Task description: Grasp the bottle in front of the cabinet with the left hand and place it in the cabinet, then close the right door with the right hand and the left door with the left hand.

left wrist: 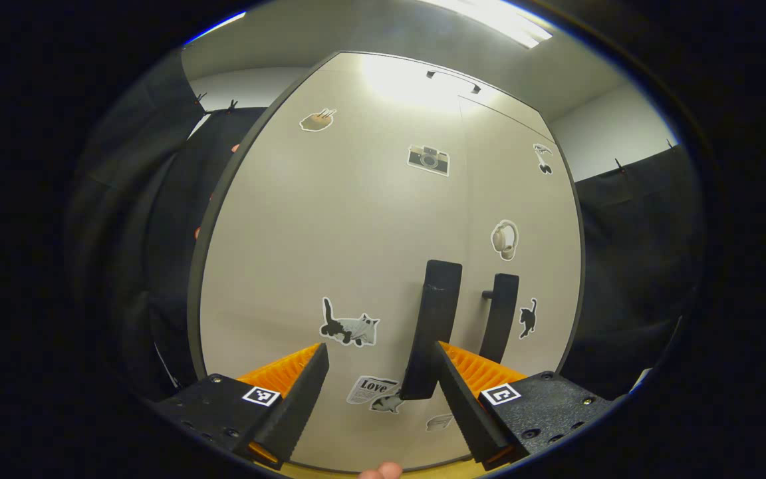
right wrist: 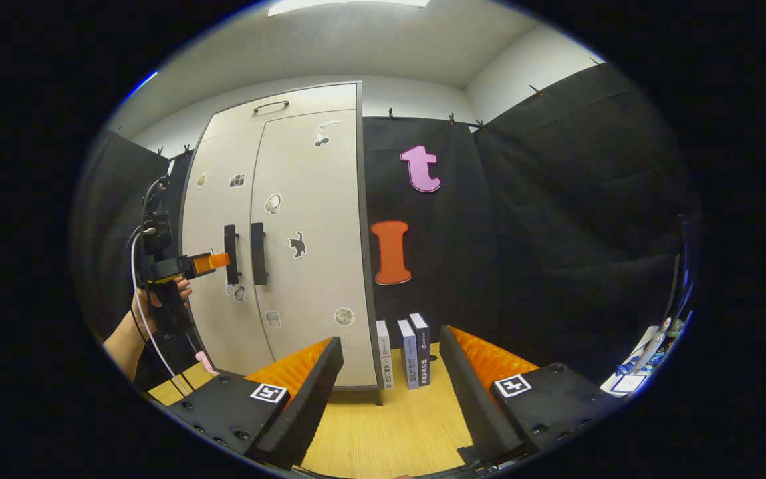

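A: Both doors shut, flush. Left door (left wrist: 330, 219), right door (left wrist: 516, 199), seam running up from 6 to 12 in the left gripper view. Cabinet (right wrist: 276, 226) stands on the table (right wrist: 389, 426).

B: Bottle?

A: Can't see it with the doors closed, so I can't tell where it sits.

B: Left gripper (left wrist: 378, 372)?

A: Released. Jaws spread wide, nothing between them but door face. Right finger (left wrist: 463, 399) lies across the foot of the left handle (left wrist: 436, 319), at about 5 o'clock from frame centre; touching or just in front, I can't tell. Right handle (left wrist: 499, 316) just beside, at 3 o'clock of the left one.

B: From the other side?

A: In the right gripper view the left gripper (right wrist: 220, 261) sits at 9 o'clock, tips at the left door beside the handle, a hand (right wrist: 163, 293) holding it, cable trailing down.

B: Right gripper (right wrist: 389, 362)?

A: Released too, jaws wide, holding nothing, well apart from the cabinet. Three books (right wrist: 406, 359) stand upright beyond the gap, at 3 o'clock of the cabinet's foot, against the cloth wall.

B: Door markings?

A: Stickers: camera (left wrist: 428, 159), cat (left wrist: 350, 326) on the left door, a darker cat (left wrist: 528, 318) on the right. One more handle (right wrist: 271, 105) on the top panel, at 12 o'clock.
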Demonstrator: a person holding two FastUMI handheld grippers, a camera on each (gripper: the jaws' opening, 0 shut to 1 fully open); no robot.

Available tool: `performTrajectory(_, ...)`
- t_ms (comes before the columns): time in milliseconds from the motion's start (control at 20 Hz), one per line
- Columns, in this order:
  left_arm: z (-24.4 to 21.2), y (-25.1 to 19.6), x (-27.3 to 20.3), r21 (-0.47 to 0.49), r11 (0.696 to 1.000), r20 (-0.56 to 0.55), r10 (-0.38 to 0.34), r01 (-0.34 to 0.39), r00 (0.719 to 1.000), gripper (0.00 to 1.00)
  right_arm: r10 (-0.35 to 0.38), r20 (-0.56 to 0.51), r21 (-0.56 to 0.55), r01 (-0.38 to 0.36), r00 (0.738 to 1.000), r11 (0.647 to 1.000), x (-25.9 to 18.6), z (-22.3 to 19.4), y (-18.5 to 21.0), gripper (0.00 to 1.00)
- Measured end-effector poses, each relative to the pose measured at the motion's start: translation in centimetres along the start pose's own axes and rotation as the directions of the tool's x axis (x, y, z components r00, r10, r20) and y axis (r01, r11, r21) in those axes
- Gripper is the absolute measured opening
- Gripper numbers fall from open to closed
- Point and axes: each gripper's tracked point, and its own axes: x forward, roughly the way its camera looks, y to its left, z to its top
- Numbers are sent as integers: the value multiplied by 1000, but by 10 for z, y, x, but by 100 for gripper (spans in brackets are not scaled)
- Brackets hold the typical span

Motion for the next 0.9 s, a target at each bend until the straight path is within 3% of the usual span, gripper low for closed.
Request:
performTrajectory(350,30,-23,-72,12,997,40,-78,77,996,95,35,-4,-5,-35,999,999,-3,-4,10,97)
performTrajectory(650,27,-23,-141,56,997,50,-64,61,997,95,86,-6,-10,-86,996,996,-8,-12,31,97)
performTrajectory(900,10,-15,-193,1,1000,56,-14,14,998,95,121,-4,2,-121,993,993,-17,-20,49,97)
